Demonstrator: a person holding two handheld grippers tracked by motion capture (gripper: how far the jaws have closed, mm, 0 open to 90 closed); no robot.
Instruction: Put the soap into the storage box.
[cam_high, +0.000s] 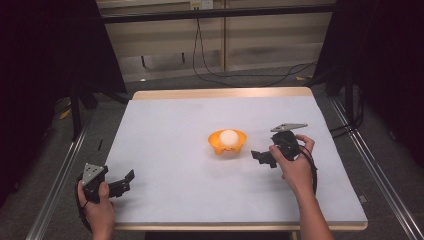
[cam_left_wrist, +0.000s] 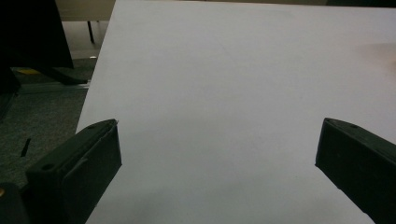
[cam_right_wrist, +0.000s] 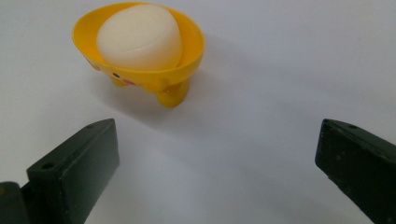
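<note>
Left tongs (cam_high: 127, 181): held in the person's left hand (cam_high: 99, 210) at the near left corner of the tabletop (cam_high: 170, 130). Jaws spread wide, released, nothing between them; the left gripper view shows bare white surface ahead.

Right tongs (cam_high: 261, 157): held in the person's right hand (cam_high: 295, 167) on the right half of the tabletop, farther in than the left pair. Jaws spread wide, released, pointing toward the egg cup. Grey three-cornered plate on top.

Yellow egg cup (cam_high: 227, 142): small footed bowl with a chick face printed on its side, standing upright near the middle of the tabletop, just left of the right tongs and apart from them. In the right gripper view it stands ahead of the jaws, toward the left one.

White egg (cam_high: 229, 137): seated inside the egg cup, its top rising above the rim.

Cables (cam_high: 210, 70): on the floor beyond the far edge.
</note>
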